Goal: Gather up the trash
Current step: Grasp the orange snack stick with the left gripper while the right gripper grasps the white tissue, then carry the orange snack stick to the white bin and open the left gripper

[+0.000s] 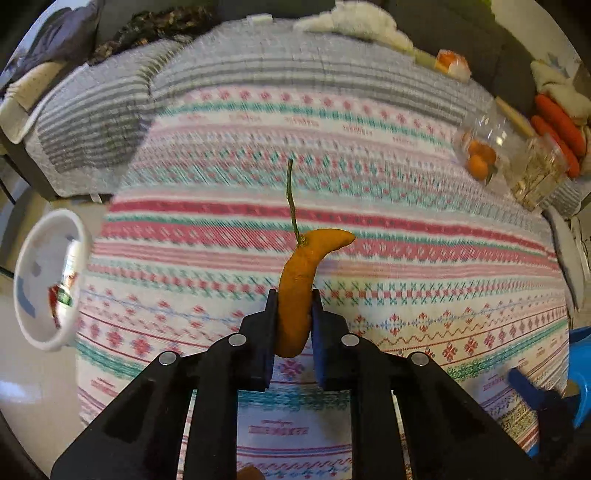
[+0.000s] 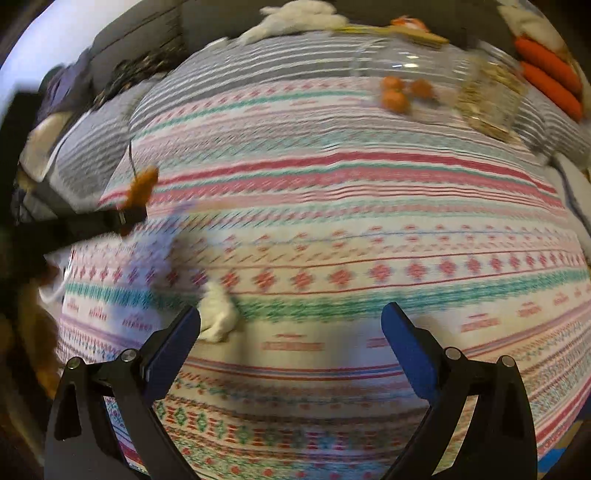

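Left hand-held gripper: pads clamped on a curled strip of orange peel with a thin green stem sticking up. Peel is off the cloth, held above the patterned tablecloth near the middle of the desk.

Right hand-held gripper: fingers spread wide, nothing between them. A crumpled white wad, probably tissue though the blur makes it hard to be sure, lies on the cloth just beside its left finger.

Left edge: cloth drops off, and a white bin stands below and beside it on the pale floor, mouth turned toward the camera, some scraps inside.

Far right corner: clear container of small oranges, a clear jar next to it, both near the desk edge.

Far edge: grey striped cloth, white soft items beyond.

Wide stretch of bare cloth between the two grippers and the containers.
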`<state>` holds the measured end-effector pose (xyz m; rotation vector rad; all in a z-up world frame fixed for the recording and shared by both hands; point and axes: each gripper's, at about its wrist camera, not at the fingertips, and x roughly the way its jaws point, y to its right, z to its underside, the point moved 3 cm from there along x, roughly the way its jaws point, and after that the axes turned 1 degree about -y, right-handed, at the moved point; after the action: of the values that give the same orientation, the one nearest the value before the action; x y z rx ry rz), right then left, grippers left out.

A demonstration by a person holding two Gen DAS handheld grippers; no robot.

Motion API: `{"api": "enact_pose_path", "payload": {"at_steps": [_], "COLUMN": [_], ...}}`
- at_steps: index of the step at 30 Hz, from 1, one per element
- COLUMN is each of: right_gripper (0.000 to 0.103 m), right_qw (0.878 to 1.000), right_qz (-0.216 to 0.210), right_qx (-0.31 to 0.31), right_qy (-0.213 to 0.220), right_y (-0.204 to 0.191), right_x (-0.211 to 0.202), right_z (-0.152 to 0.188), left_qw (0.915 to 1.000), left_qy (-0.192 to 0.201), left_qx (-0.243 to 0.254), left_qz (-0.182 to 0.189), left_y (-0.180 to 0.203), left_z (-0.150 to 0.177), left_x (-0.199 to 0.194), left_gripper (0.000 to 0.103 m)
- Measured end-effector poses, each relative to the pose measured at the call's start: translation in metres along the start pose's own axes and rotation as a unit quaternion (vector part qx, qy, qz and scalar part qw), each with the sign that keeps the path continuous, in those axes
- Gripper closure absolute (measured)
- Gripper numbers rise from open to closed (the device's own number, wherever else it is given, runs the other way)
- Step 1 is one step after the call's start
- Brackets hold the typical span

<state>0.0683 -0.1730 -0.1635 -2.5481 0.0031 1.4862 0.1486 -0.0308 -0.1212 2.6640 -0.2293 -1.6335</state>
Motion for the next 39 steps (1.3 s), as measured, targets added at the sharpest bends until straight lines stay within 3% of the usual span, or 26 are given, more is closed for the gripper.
{"api": "enact_pose_path", "payload": {"at_steps": [1,3,8,12,18,26,34,39], "right_gripper": [0.013,0.028,0.044,0.081,0.085,0.085,0.085,0.085], "right_qw": [1.0,1.0,0.999,0.997,0.998,0.998,0.988,0.985], "right_qz": [-0.001,-0.004,-0.013,-0.029,-0.028,-0.014,-0.047,-0.054], "right_qx": [-0.007,-0.024,-0.045,-0.065,-0.056,-0.01,0.034,0.034], "right_qy": [-0.003,-0.013,-0.021,-0.014,0.0,0.067,0.141,0.161], "right_y": [-0.006,-0.019,-0.039,-0.053,-0.052,-0.02,-0.005,-0.019], "right_x": [0.004,0.013,0.033,0.035,0.032,0.007,-0.027,-0.032], "right_z": [0.001,0.005,0.007,0.003,-0.007,-0.04,-0.071,-0.081], "left_qw": [1.0,0.9998,0.9992,0.9988,0.9982,0.9959,0.9929,0.9913], "left_qy": [0.005,0.019,0.035,0.043,0.059,0.09,0.116,0.126], "left_qx": [0.001,0.003,0.017,0.021,0.012,-0.007,-0.027,-0.039], "left_qz": [-0.001,-0.006,-0.006,-0.011,-0.004,0.001,0.006,-0.002], "left_y": [-0.002,-0.005,-0.008,-0.01,-0.019,-0.033,-0.055,-0.071], "left_z": [-0.001,-0.002,-0.006,-0.009,-0.014,-0.022,-0.027,-0.028], "left_x": [-0.004,-0.014,-0.026,-0.029,-0.038,-0.053,-0.069,-0.076], "left_gripper": [0.087,0.087,0.087,0.087,0.087,0.087,0.087,0.087]}}
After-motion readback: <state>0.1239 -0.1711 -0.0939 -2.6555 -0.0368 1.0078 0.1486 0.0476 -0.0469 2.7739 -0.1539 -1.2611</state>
